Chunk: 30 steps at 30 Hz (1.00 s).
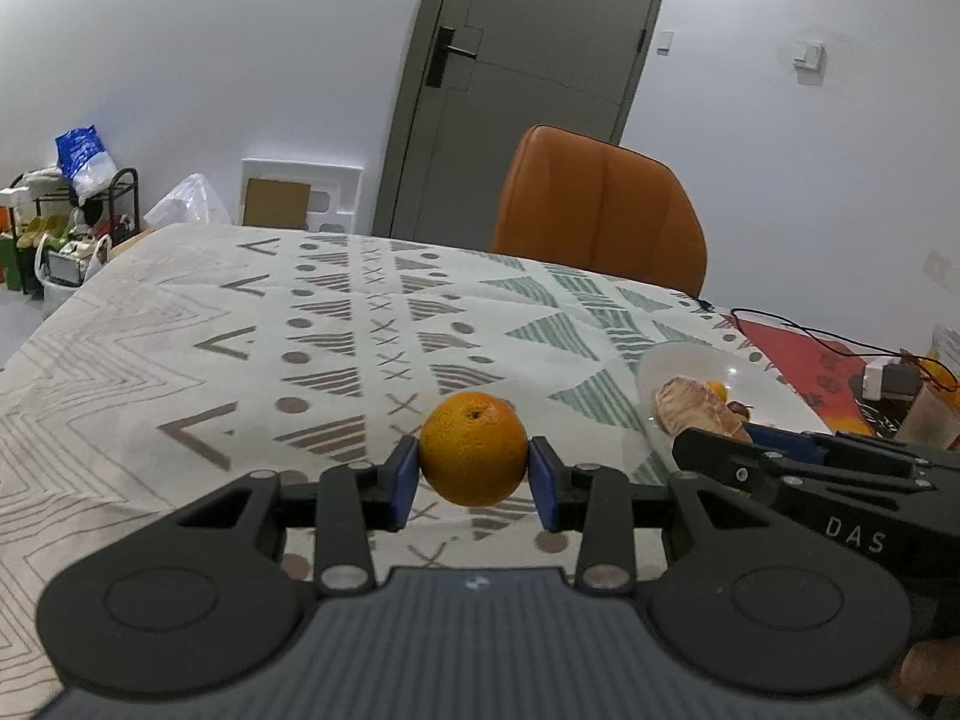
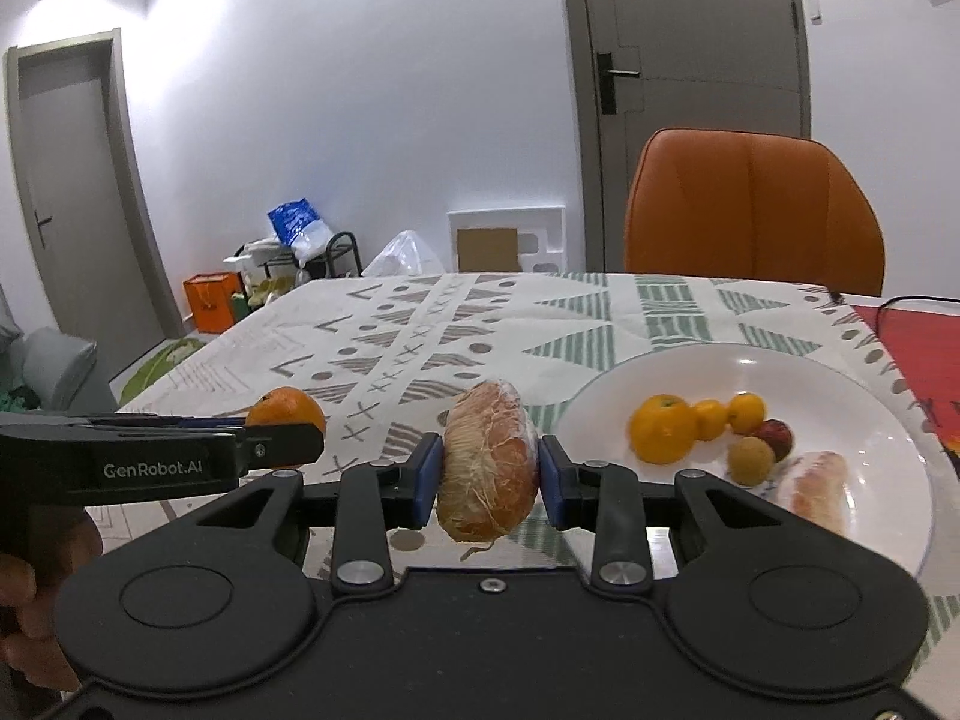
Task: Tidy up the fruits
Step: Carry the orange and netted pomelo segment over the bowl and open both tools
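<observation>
While the plate (image 2: 888,420) waits with fruit already gathered, we clamp an orange (image 1: 473,449) in the left gripper (image 1: 474,474) and a peeled wedge (image 2: 487,461) in the right gripper (image 2: 489,474), both lifted beside it, ready to drop in.

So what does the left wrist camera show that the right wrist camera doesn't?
Only the left view shows a black cable on the red mat. Only the right view shows the small yellow and red fruits lying in the white round plate, plus a grey second door. Both show the round orange in the left gripper, the wrapped pomelo wedge in the right gripper, and the orange chair.
</observation>
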Tool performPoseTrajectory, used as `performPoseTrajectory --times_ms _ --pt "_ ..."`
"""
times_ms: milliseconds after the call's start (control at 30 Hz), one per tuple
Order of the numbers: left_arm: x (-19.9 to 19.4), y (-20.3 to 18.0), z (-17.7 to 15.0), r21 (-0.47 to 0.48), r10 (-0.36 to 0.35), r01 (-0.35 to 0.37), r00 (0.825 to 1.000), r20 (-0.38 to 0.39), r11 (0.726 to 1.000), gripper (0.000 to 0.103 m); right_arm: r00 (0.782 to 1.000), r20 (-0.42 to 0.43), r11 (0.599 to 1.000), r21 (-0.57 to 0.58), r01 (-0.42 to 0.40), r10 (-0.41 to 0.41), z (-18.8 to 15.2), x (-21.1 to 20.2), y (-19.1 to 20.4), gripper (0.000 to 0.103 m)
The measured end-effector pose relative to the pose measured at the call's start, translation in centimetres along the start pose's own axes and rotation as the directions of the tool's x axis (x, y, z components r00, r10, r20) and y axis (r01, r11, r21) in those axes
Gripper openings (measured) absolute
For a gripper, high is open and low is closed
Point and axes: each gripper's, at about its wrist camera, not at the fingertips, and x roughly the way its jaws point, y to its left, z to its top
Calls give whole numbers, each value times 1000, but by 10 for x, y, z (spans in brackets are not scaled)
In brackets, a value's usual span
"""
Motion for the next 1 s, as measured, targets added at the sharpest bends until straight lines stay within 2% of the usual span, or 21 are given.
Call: performPoseTrajectory --times_ms 300,1000 --pt "2 -29 4 41 -27 27 1000 14 999 38 999 31 999 41 24 -25 -5 -16 -22 32" --pt "26 -83 3 108 -85 86 996 -13 990 38 987 49 979 142 145 -153 -20 -42 -92 32"
